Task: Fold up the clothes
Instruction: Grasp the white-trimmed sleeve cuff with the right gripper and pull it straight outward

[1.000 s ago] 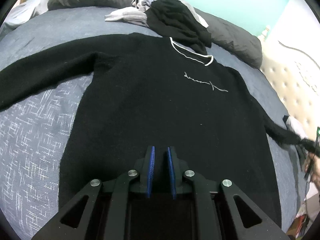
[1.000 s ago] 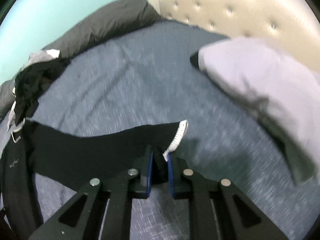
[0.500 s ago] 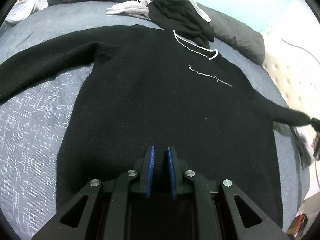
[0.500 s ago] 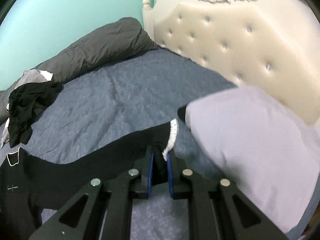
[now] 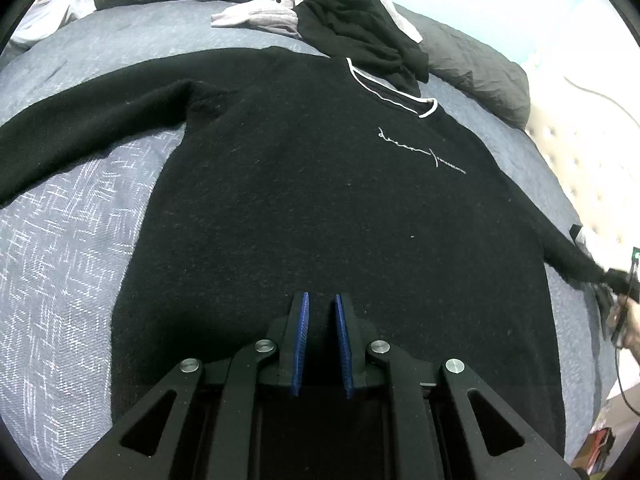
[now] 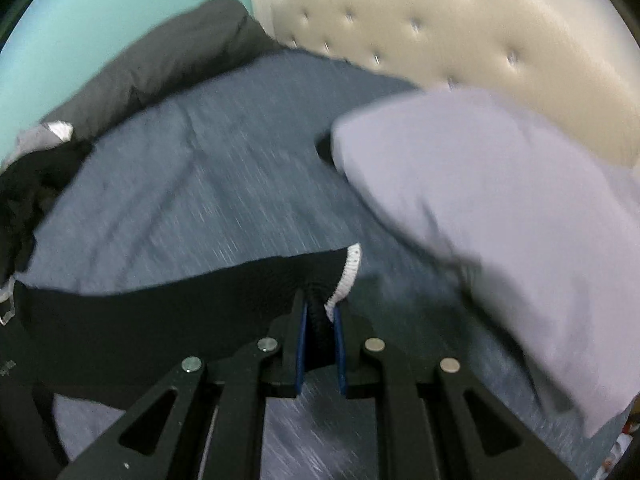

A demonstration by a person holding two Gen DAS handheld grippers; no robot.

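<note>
Lying face up across the blue-grey bed (image 5: pixel 72 264), our black sweater (image 5: pixel 320 200) spreads flat with its white-trimmed neckline away from us. Our left claw (image 5: pixel 322 344) sits over the hem at the sweater's near edge, blue pads almost together; we cannot tell whether cloth is pinched between them. Our right claw (image 6: pixel 320 344) is clamped on the white-edged sleeve cuff (image 6: pixel 344 276), stretched out toward the lilac pillow (image 6: pixel 500 220). A heap of clothes (image 5: pixel 352 20) lies beyond the collar.

Lying flat, face up on bed: black sweater (image 5: pixel 320 200), white-trimmed collar, sleeves spread, white-edged cuff (image 6: pixel 348 272) lifted.
</note>
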